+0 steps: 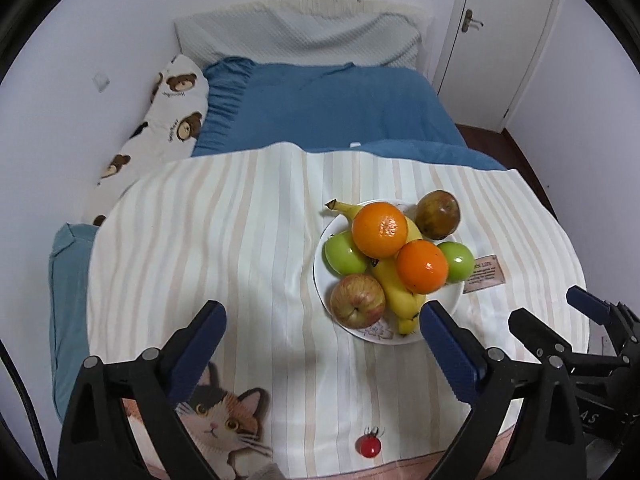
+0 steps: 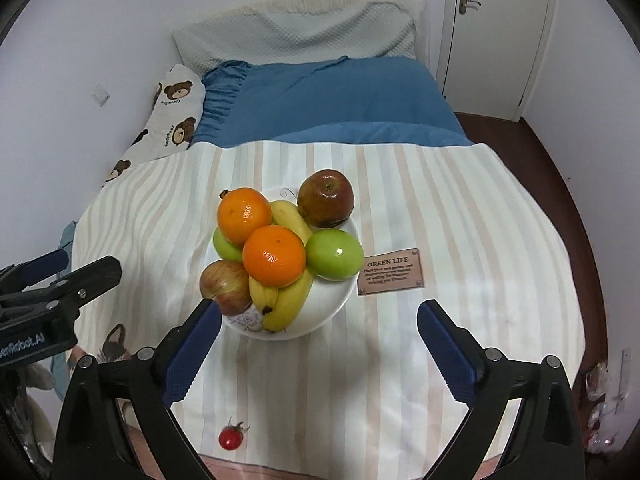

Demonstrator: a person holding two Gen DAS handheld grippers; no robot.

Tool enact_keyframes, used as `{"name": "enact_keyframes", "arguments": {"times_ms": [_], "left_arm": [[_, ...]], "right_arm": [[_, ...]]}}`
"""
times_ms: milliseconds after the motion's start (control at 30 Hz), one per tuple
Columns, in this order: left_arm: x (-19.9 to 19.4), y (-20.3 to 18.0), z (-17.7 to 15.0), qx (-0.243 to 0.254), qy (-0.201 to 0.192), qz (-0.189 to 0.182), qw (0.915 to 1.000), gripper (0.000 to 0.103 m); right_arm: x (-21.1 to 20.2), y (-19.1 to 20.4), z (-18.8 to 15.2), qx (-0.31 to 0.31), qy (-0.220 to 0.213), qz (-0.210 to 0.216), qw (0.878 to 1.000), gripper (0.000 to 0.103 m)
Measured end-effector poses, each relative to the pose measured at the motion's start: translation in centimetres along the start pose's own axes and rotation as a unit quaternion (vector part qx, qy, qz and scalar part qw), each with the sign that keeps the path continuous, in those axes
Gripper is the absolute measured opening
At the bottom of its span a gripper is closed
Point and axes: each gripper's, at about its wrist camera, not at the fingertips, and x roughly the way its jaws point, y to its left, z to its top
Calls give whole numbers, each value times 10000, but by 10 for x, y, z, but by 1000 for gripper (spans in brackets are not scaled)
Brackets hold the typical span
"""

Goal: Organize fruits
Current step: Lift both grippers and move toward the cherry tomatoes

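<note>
A white plate on the striped cloth holds two oranges, two green apples, a red-yellow apple, a dark red apple and bananas. My left gripper is open and empty, hovering just left of and in front of the plate. My right gripper is open and empty, in front of the plate; it also shows in the left wrist view.
A striped cloth with a cat print covers the round table. A brown "GREEN LIFE" label lies right of the plate. A printed cherry is near the front edge. A blue bed lies behind.
</note>
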Motion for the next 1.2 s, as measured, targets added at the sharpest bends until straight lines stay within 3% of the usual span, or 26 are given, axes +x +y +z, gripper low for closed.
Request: {"name": "enact_keyframes", "arguments": {"times_ms": [667, 933, 1200], "left_arm": [[-156, -37, -71, -17, -1124, 108, 9936, 99], [-191, -49, -94, -2, -1306, 130, 9914, 99], [-202, -56, -104, -8, -1345, 138, 9908, 99]], "right_arm": [[-178, -9, -65, -370, -1180, 91, 9923, 101], [-229, -16, -86, -442, -1506, 183, 9874, 101], [-257, -19, -92, -515, -1709, 248, 9836, 102]]}}
